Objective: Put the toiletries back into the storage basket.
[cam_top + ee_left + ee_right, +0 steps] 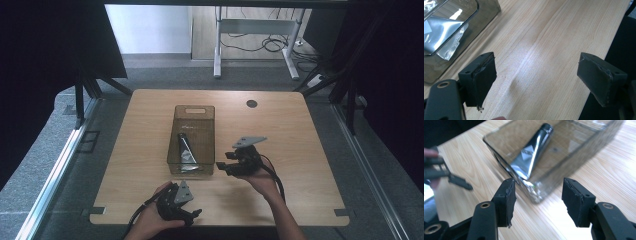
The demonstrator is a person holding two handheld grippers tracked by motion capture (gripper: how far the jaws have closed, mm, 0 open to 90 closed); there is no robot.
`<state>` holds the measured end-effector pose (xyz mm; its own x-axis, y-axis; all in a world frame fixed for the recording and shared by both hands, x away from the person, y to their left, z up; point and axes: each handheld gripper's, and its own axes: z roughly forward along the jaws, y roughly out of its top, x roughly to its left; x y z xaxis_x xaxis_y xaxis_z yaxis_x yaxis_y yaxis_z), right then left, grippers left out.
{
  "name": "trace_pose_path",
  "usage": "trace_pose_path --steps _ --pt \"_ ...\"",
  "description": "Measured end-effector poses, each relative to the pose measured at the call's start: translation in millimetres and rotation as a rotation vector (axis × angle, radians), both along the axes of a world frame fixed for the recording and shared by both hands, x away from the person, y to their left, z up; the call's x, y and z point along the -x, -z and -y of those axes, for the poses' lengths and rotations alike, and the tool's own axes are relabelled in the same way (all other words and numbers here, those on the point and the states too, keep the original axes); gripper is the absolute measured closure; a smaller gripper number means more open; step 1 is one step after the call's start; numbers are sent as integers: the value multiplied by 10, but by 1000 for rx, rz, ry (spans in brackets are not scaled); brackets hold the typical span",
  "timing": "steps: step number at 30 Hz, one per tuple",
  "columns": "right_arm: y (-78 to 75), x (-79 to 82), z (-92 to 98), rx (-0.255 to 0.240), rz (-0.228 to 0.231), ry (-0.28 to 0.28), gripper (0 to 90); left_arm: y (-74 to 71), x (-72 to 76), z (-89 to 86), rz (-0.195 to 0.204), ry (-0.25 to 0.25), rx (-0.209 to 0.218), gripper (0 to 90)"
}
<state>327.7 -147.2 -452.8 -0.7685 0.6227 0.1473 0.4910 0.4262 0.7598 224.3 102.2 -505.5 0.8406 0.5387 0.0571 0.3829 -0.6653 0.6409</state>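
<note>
A clear smoky plastic bin (193, 116) stands in the middle of the wooden table (280, 130). A silver tube (186, 148) with a dark cap lies inside it, cap toward the far end. The right gripper view looks across the bin's near corner (534, 195) at the tube (531, 155). My right gripper (222, 165) hovers just right of the bin's near end, open and empty (537, 200). My left gripper (196, 214) sits near the table's front edge below the bin, open with bare wood between its pads (484, 75).
A dark round grommet (251, 103) sits at the table's far right. Beyond the table stand white desk legs (218, 60) and floor cables (270, 45). Black frame struts (80, 95) flank both sides. The table's right half is bare wood.
</note>
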Motion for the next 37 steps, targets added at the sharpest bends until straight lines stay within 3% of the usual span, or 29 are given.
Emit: trace_pose_path --steps 5,11,18,28,37 --pt "100 121 226 -45 14 32 459 9 4 6 -3 -1 -4 158" --pt "247 200 367 -36 26 60 463 12 -4 -17 -5 -7 -3 158" --pt "380 227 545 -17 -7 93 463 5 -3 -31 -5 -14 -4 158" --pt "541 256 634 -3 -48 118 461 6 -1 -30 -8 -8 -4 158" --pt "553 257 655 -4 -55 118 455 17 -6 -25 -12 -7 -7 158"
